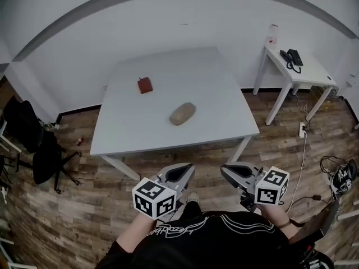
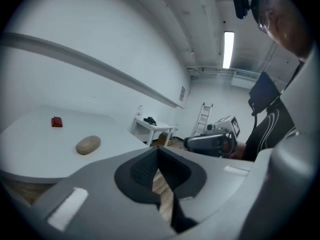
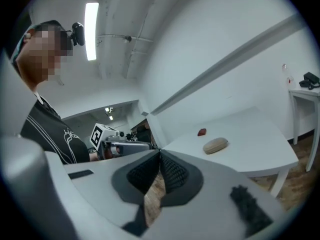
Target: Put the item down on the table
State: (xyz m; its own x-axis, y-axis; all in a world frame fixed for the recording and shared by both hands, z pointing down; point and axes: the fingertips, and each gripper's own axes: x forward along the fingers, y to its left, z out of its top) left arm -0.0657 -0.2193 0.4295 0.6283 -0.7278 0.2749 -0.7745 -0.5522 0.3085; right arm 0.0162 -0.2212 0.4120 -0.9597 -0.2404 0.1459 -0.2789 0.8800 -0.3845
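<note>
A tan rounded oval object (image 1: 182,113) lies near the middle of the white square table (image 1: 213,94), and a small red object (image 1: 145,85) sits farther back on the same top. Nothing touches either one. The left gripper (image 1: 185,171) and right gripper (image 1: 229,171) hang well short of the table's near edge, both clenched tip to tip on nothing. By that, the putting-down looks done — little seems left.

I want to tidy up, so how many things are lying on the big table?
2. A red thing lies far back on the left of the table; a tan oval thing lies nearer, about the middle. Nothing looks hidden.
</note>
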